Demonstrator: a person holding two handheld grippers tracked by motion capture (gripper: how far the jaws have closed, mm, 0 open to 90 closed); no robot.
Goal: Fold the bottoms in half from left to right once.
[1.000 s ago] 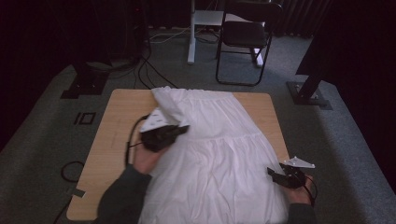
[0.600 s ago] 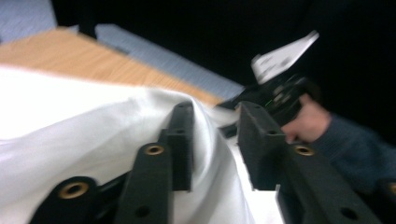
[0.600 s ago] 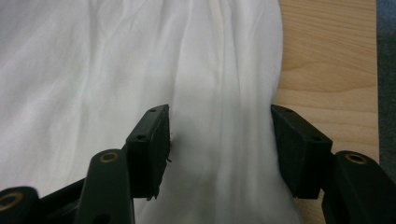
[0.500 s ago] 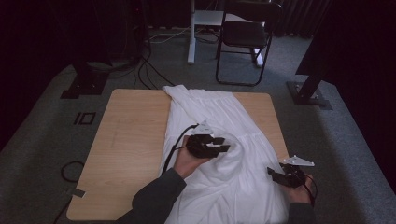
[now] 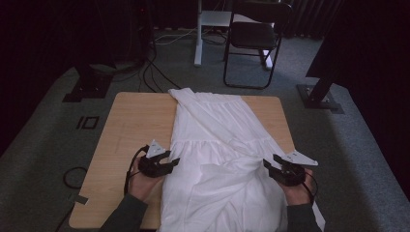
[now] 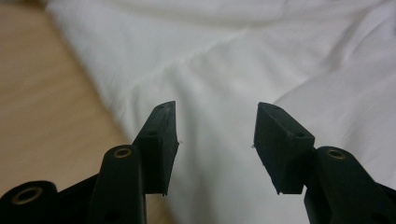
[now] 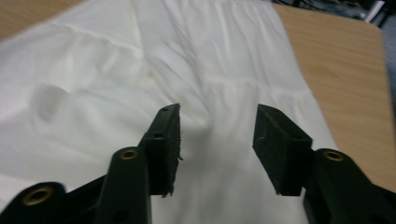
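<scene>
I have a long white cotton garment with a gathered seam across its middle (image 5: 217,159) spread lengthwise down the rectangular light-wood worktop (image 5: 130,125), its narrow end reaching the far edge and its wide end hanging over the near edge between my forearms. My left hand-held gripper (image 5: 170,164) sits low at the garment's left border, about level with the gathered seam; in the left gripper view its tips (image 6: 215,126) stand apart over the cloth's edge, bare wood to one side and white folds to the other. Its jaws have just been opening, and nothing is pinched between them, so it is released. My right hand-held gripper (image 5: 271,166) is at the garment's right border, where a ridge of bunched fabric runs toward it. In the right gripper view (image 7: 217,126) the jaws have just been closing, yet a clear gap remains and the cloth lies beneath them, not clamped, so that one is released too. Beyond the worktop stands a black folding chair (image 5: 254,38) on grey carpet.
</scene>
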